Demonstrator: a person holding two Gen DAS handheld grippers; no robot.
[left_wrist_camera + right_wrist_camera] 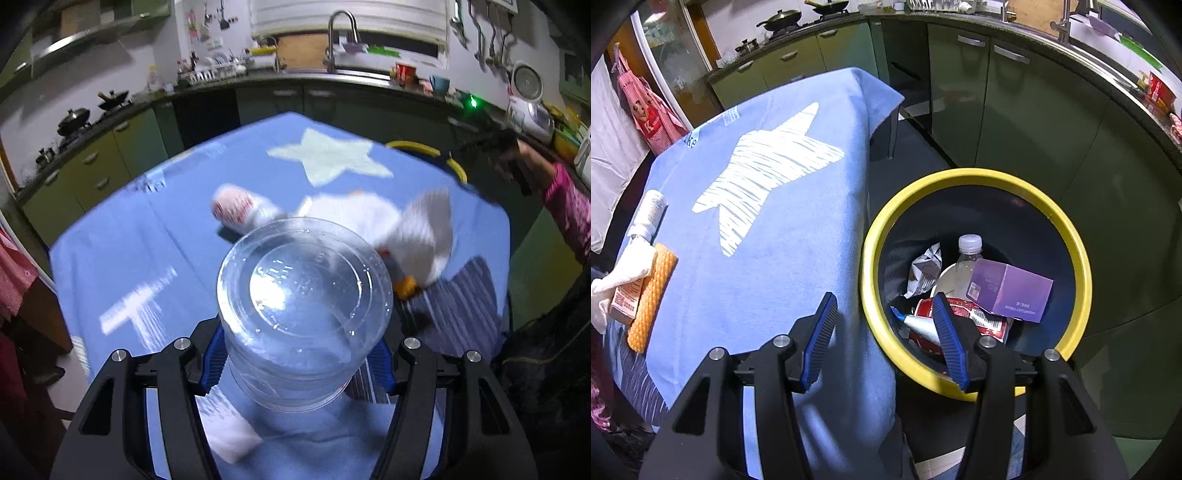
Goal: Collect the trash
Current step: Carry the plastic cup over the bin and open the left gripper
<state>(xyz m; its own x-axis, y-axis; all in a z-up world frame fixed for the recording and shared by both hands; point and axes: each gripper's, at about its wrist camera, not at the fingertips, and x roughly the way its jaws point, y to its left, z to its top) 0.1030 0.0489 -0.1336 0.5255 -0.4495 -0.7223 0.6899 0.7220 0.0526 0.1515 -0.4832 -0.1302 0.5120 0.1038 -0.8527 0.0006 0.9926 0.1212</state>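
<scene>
Left gripper (297, 365): clamped on a clear plastic cup (304, 295), blue pads squeezing its sides, mouth facing the camera.
Cup's position: held above the blue star cloth (184, 229), lifted off it (background blurred).
Right gripper (886, 341): jaws parted, nothing between them, hanging over the yellow-rimmed bin (975, 177).
Bin contents: a water bottle (967, 258), a purple box (1012, 291), a crushed red can (979, 319).
Left on the cloth: white tissue (373, 218), small bottle (236, 206), orange sponge (652, 299).
</scene>
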